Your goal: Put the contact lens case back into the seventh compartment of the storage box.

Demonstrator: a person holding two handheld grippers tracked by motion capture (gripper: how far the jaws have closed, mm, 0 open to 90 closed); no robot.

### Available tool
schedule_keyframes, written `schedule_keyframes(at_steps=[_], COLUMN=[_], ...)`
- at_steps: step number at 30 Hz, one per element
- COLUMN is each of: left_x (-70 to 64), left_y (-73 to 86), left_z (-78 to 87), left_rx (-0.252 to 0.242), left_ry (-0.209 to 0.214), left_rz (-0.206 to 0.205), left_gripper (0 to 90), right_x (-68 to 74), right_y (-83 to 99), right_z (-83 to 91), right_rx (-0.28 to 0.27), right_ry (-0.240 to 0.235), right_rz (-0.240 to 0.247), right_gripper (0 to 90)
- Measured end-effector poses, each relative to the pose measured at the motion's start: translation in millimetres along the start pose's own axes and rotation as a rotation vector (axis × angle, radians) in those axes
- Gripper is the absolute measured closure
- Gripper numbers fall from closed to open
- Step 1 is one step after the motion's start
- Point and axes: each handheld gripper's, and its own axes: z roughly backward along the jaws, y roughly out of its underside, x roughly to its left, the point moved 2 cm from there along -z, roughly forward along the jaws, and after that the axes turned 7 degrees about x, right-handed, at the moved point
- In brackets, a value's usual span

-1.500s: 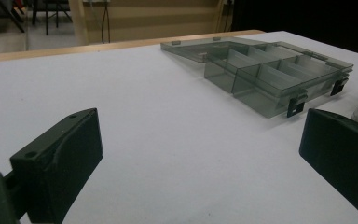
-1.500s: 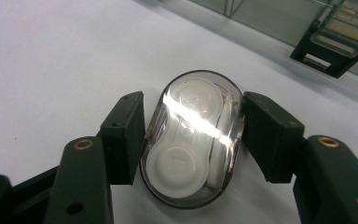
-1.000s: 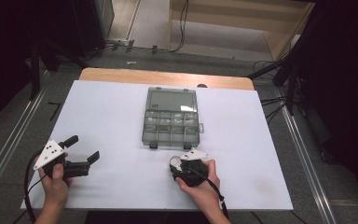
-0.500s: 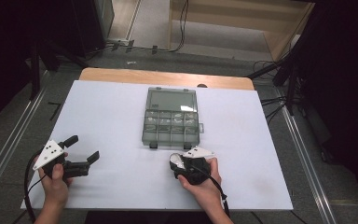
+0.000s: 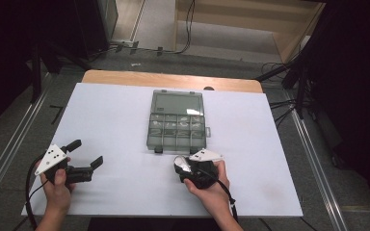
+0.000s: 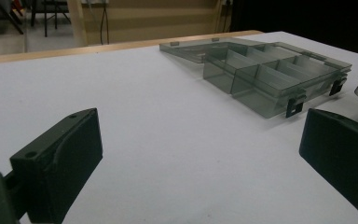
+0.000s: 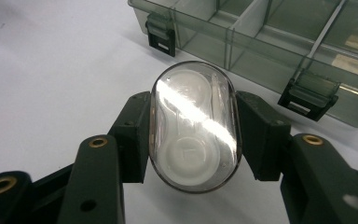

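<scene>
High view: we see the white desk (image 5: 125,120) w/ a smoky clear organizer box (image 5: 177,126) at centre, lid folded back toward 12 o'clock, so its compartments lie open for access. The right hand-held gripper (image 5: 187,166) sits just at 6 o'clock of the box's front edge, pinching a small clear oval case (image 5: 182,164). We'd guess it's held there because it's headed into, or fresh out of, a compartment; can't tell which. The left hand-held gripper (image 5: 86,156) is off at 8 o'clock of the box, well apart, jaws spread, nothing between; prob. parked clear of the work.

Left gripper view: jaws wide apart over bare desk, the box at 1 o'clock, latches facing us.

Right gripper view: the right hand-held gripper (image 7: 192,127) clamps the oval case (image 7: 193,126) across its narrow sides, long axis pointing away. That grip leaves the ends free, handy for lowering into a slot. Two white round wells show inside. The box's front wall and latches (image 7: 310,93) lie just beyond at 1 o'clock.
</scene>
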Motion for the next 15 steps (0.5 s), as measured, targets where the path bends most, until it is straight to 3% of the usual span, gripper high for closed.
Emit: schedule_keyframes(at_steps=[15], left_x=[-0.6], left_y=[0.1], left_z=[-0.5], left_rx=[0.005], left_ry=[0.001], left_rz=[-0.006], left_gripper=[0.0], right_x=[-2.9], right_y=[-7.0], right_z=[6.9], right_rx=[-0.015], right_ry=[-0.011], right_rz=[-0.01], right_gripper=[47.0])
